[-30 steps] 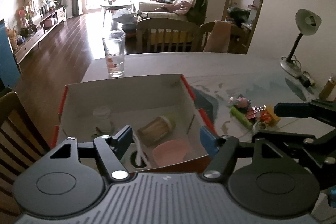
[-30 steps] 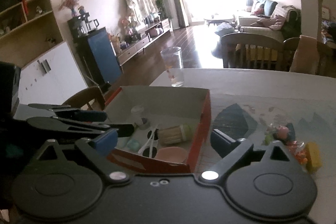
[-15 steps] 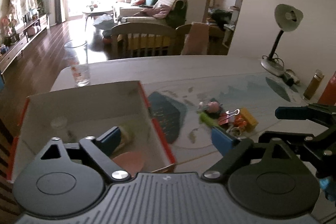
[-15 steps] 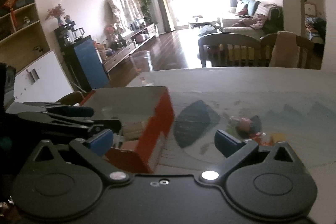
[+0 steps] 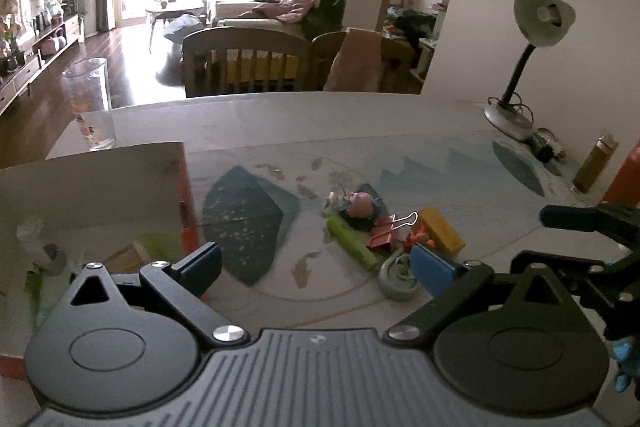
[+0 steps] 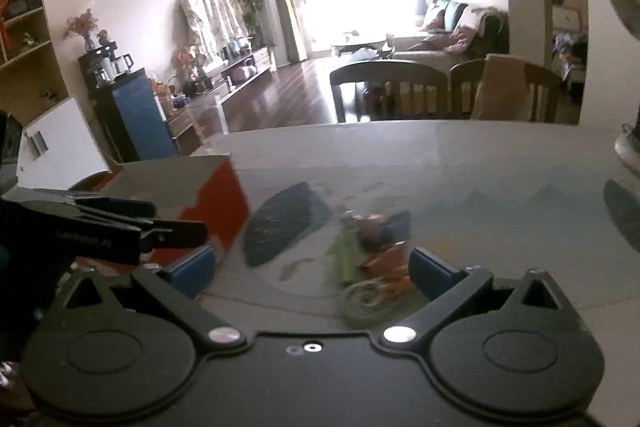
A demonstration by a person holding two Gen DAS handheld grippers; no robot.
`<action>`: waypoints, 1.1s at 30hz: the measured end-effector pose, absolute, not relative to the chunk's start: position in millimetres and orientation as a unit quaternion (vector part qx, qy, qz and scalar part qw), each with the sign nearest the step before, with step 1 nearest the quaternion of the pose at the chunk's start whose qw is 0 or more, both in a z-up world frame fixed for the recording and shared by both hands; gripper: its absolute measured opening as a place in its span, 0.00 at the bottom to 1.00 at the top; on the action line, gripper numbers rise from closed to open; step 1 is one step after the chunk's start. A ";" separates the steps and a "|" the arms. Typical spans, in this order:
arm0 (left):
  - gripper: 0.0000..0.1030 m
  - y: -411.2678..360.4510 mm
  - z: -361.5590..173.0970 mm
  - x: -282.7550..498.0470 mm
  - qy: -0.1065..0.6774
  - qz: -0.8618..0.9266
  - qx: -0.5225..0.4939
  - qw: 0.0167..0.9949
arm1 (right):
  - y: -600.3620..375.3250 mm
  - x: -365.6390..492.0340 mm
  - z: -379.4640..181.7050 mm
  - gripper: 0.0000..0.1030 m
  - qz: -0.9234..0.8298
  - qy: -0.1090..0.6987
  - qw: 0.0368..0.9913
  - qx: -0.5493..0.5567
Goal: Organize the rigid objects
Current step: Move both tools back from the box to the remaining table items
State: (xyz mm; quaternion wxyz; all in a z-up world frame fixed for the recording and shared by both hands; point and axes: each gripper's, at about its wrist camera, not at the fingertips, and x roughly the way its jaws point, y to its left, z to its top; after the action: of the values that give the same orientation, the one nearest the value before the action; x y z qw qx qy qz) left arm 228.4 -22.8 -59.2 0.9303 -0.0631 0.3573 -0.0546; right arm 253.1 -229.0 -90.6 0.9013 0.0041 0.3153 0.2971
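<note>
A red-and-white cardboard box (image 5: 120, 183) stands at the table's left and holds several items; it also shows in the right wrist view (image 6: 216, 203). A small pile lies on the table to its right: a green tube (image 5: 352, 243), a pink pig figure (image 5: 362, 205), a red binder clip (image 5: 386, 233), a yellow block (image 5: 442, 229) and a grey tape roll (image 5: 396, 275). My left gripper (image 5: 316, 267) is open and empty, between box and pile. My right gripper (image 6: 312, 267) is open and empty, just before the blurred pile (image 6: 372, 255).
A drinking glass (image 5: 90, 107) stands behind the box near the table's far left edge. A desk lamp (image 5: 528, 59), a brown bottle (image 5: 594, 167) and a red object (image 5: 626, 175) stand at the right. Chairs (image 5: 248, 61) line the far side.
Both grippers have swung right, away from above the box toward the pile of small objects. Both stayed open and empty.
</note>
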 end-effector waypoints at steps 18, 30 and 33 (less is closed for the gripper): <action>0.98 -84.0 -128.5 319.9 0.424 0.005 -0.053 0.904 | -268.2 338.0 -157.1 0.82 0.259 0.390 0.883 -0.041; 0.98 -86.0 -168.4 363.4 0.460 0.062 -0.038 0.885 | -256.8 367.8 -194.2 0.74 0.268 0.425 0.861 -0.072; 0.98 -87.3 -174.0 369.6 0.465 0.070 -0.030 0.882 | -250.9 371.4 -201.3 0.71 0.268 0.432 0.857 -0.084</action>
State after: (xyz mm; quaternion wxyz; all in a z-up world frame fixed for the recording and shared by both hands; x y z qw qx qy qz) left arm 369.6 -87.3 -174.0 0.8822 -0.0303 0.4647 0.0696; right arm 371.4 -250.9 -201.3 0.8572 -0.0836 0.4318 0.2679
